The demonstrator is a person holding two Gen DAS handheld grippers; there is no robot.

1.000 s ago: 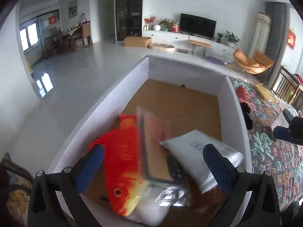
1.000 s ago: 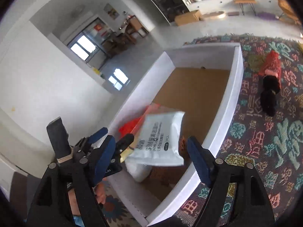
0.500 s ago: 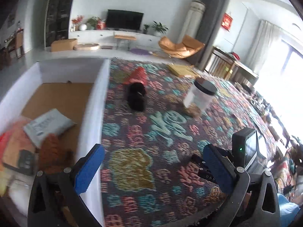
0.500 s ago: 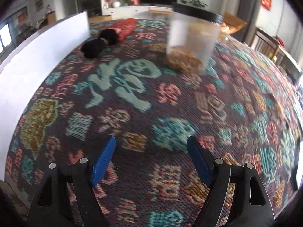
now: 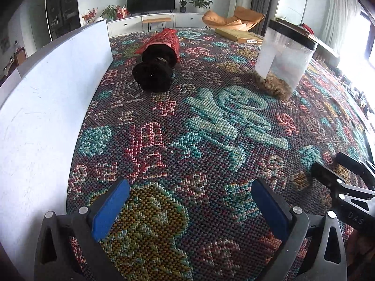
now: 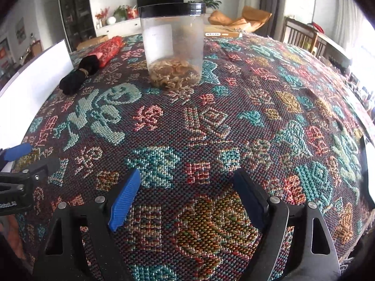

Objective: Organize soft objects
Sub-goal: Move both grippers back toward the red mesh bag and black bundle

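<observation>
A black plush toy in a red patterned garment [image 5: 159,61] [image 6: 89,66] lies on the woven patterned cloth [image 5: 211,140] [image 6: 211,128], close to the white wall of a box [image 5: 46,107] [image 6: 35,89]. My left gripper [image 5: 191,206] is open over bare cloth, well short of the toy, nothing between its blue pads. My right gripper [image 6: 187,199] is open too, empty, low over the cloth in front of a clear jar. The inside of the box is hidden in both views.
A clear plastic jar with a black lid [image 5: 283,56] [image 6: 173,44] holds brown scraps and stands upright to the right of the toy. A flat yellow box [image 5: 239,35] lies at the cloth's far edge. Living-room furniture stands beyond.
Both grippers have swung away from the box, where a fish plush and white packets lay, and now face the cloth with the toy and jar. Both have stayed open.
</observation>
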